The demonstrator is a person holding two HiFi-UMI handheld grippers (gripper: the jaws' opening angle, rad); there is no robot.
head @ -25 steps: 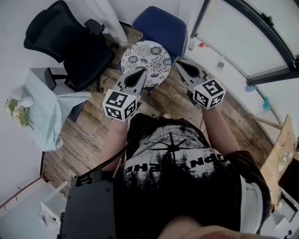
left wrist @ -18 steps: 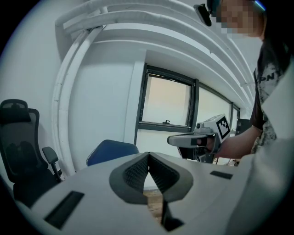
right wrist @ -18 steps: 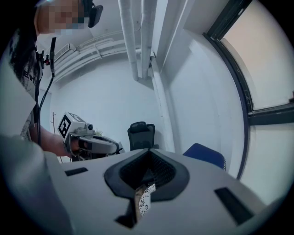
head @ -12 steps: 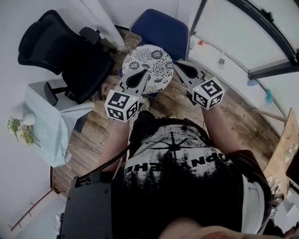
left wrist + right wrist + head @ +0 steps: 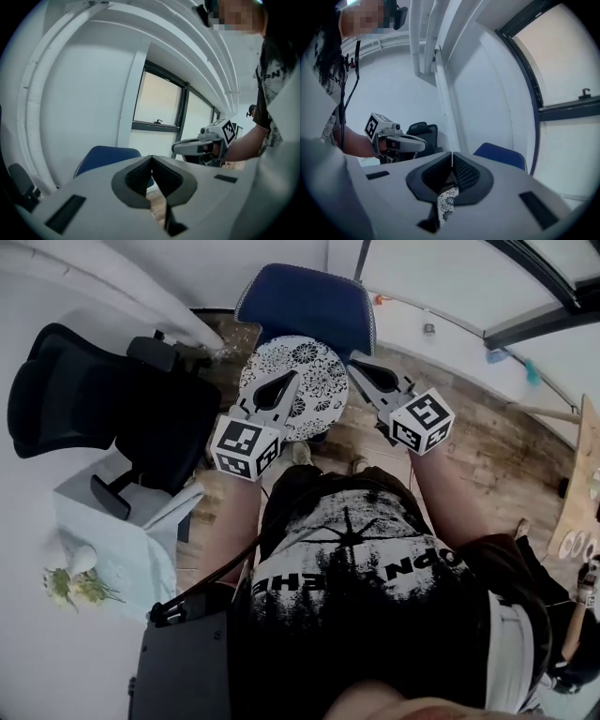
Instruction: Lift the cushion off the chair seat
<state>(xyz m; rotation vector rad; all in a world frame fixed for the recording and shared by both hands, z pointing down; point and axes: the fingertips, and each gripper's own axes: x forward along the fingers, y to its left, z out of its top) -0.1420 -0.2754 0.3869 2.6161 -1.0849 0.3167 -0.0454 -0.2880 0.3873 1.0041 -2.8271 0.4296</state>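
Head view alone shows the whole cushion (image 5: 319, 371) on the chair (image 5: 309, 301); left tongs (image 5: 151, 158), right tongs (image 5: 452, 153) both closed.

Upper middle of the head view, the cushion (image 5: 319, 381) reads as soft, matt printed cloth, the blue chair (image 5: 309, 296) behind it as dull woven upholstery, and the floor (image 5: 487, 437) at right as wooden planks with a low sheen. The left gripper (image 5: 151, 158) and right gripper (image 5: 452, 153) show smooth matt grey plastic shells around dark, ribbed, rubbery pads (image 5: 138, 178). At left, the office chair (image 5: 112, 418) looks matt black fabric.
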